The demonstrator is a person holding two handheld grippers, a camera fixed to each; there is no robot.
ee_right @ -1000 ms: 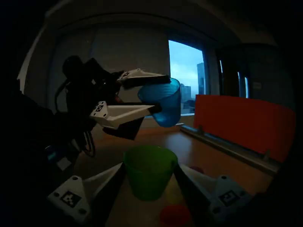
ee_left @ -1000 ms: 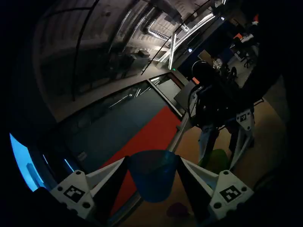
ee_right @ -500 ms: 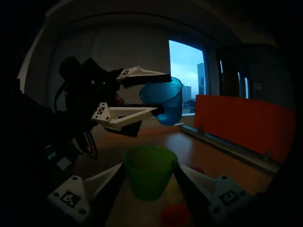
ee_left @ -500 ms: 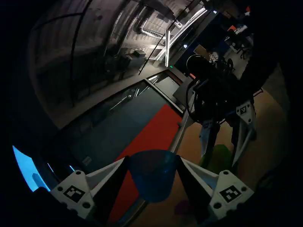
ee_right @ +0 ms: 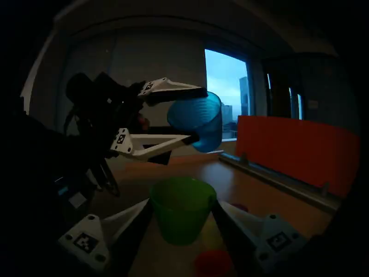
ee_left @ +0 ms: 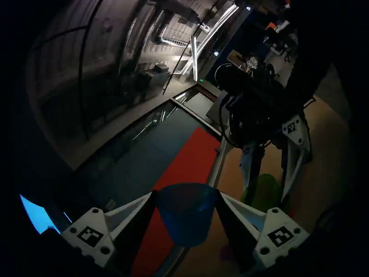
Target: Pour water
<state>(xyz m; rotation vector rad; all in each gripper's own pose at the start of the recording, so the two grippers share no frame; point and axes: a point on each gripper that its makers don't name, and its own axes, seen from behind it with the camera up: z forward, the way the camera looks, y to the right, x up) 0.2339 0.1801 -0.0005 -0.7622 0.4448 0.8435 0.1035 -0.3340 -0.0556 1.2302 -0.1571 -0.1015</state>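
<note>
the setting is a dim open-plan office in a city. a window (ee_right: pixel 226 87) looks out on tall towers (ee_right: pixel 243 104), and a red divider panel (ee_right: pixel 295 147) edges a wooden desk (ee_right: pixel 230 177). strip lights (ee_left: pixel 193 55) and exposed ducts (ee_left: pixel 168 41) run across the ceiling.

left gripper view: close behind blue cup (ee_left: pixel 187 214), facing green cup (ee_left: pixel 266 191) | right gripper view: close behind green cup, facing window (ee_right: pixel 226 99) | shared: both cups

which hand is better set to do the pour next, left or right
Left, probably: the left tongs grip the blue cup raised and tipped, higher than the green cup, which the right tongs hold upright lower down.
</note>
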